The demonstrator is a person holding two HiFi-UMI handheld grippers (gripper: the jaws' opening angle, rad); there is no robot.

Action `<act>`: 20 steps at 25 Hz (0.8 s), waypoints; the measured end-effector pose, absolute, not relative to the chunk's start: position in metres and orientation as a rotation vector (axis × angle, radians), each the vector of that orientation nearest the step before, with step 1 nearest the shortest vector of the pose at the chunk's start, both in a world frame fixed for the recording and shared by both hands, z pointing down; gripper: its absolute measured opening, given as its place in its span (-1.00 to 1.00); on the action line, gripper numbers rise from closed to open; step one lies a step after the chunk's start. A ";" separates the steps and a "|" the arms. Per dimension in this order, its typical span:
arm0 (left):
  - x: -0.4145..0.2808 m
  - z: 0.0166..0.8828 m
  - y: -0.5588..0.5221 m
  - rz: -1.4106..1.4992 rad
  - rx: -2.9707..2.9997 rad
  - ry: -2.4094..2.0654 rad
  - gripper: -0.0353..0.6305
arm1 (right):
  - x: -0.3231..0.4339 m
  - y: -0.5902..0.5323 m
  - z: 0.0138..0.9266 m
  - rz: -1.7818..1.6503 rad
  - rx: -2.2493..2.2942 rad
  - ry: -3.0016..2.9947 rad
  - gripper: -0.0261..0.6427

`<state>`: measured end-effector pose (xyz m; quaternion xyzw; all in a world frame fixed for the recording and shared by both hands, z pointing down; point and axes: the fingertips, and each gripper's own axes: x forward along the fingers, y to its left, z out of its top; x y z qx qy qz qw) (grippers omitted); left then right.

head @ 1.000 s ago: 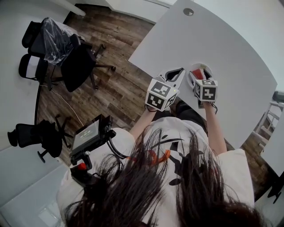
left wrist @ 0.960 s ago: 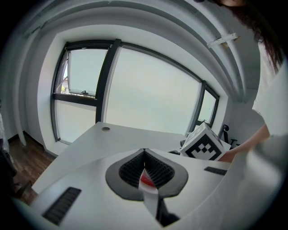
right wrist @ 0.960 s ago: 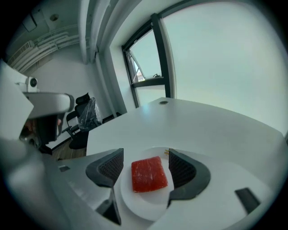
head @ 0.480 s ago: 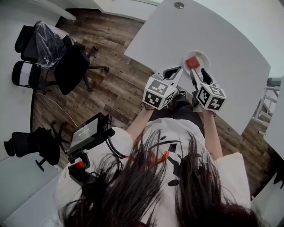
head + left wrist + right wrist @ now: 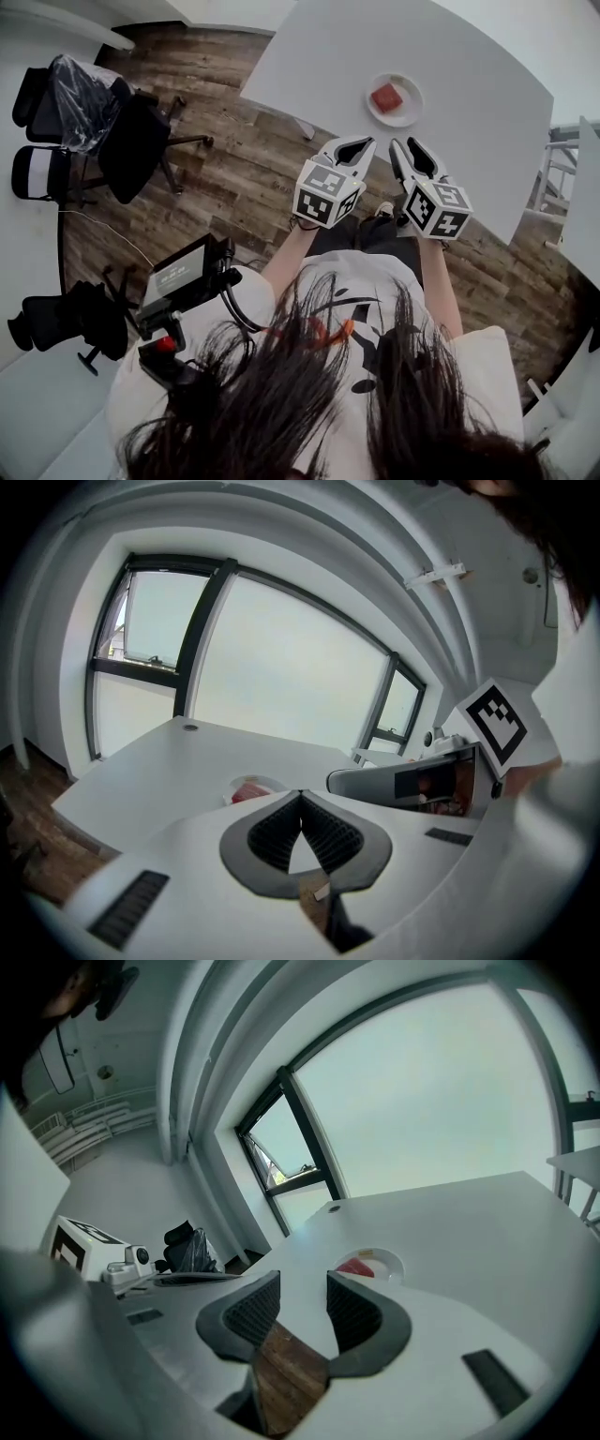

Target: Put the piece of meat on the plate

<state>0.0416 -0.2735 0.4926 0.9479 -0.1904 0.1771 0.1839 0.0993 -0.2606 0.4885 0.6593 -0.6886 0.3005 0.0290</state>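
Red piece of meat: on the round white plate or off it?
On: the red piece of meat lies inside the round white plate.

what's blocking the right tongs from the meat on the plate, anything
Likely yes, nothing blocks: the right tongs, empty, jaws just closed partway, hang short of the table, and only bare surface lies before the meat on the plate.
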 end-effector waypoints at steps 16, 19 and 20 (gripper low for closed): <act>0.062 0.471 -0.162 0.501 2.707 -0.622 -0.88 | 0.114 -0.152 0.470 0.925 2.024 -2.221 -0.68; 0.068 0.472 -0.114 0.505 2.719 -0.685 -0.88 | 0.118 -0.105 0.470 0.907 1.990 -2.264 -0.68; 0.068 0.473 -0.101 0.507 2.719 -0.712 -0.88 | 0.117 -0.092 0.470 0.901 1.972 -2.279 -0.68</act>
